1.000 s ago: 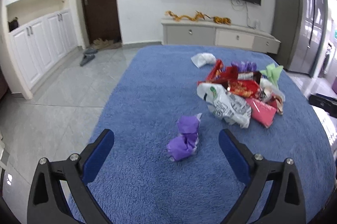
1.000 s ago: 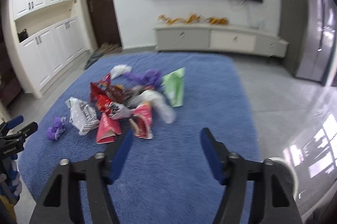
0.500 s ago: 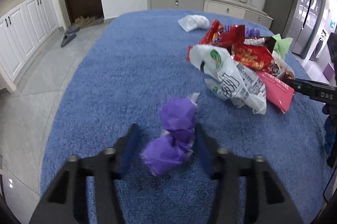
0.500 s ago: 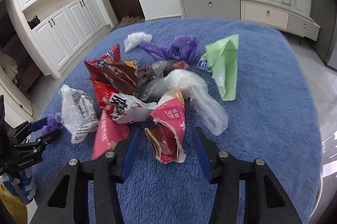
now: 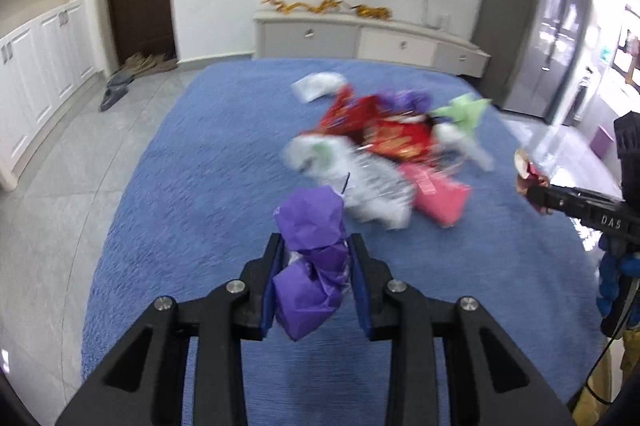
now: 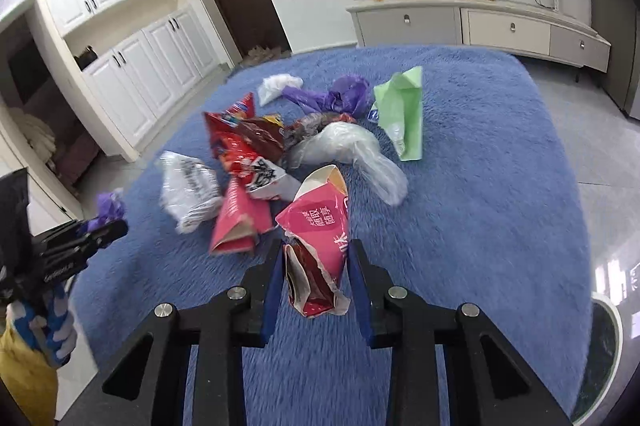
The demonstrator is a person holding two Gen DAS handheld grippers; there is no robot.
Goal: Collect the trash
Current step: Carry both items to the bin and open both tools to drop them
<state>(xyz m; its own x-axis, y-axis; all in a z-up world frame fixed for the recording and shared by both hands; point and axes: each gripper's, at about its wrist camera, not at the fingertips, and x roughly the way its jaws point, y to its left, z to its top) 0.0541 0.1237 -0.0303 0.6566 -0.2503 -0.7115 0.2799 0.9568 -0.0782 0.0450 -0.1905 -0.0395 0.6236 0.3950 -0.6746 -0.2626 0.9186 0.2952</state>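
Purple crumpled wrapper (image 5: 310, 262) sits clamped in my left claw (image 5: 316, 268), whose jaws have just been closing on it above the blue fleecy cover (image 5: 192, 161). My right claw (image 6: 316, 272) has likewise just closed on a torn pink packet (image 6: 318, 246) printed with white Chinese characters; I can't read them reliably. Beyond lies the trash pile (image 6: 280, 149): a white bag with black print (image 6: 190, 191), red snack bags (image 6: 236, 141), a green bag (image 6: 402, 109). "DAS" shows on the right claw's side in the left view.
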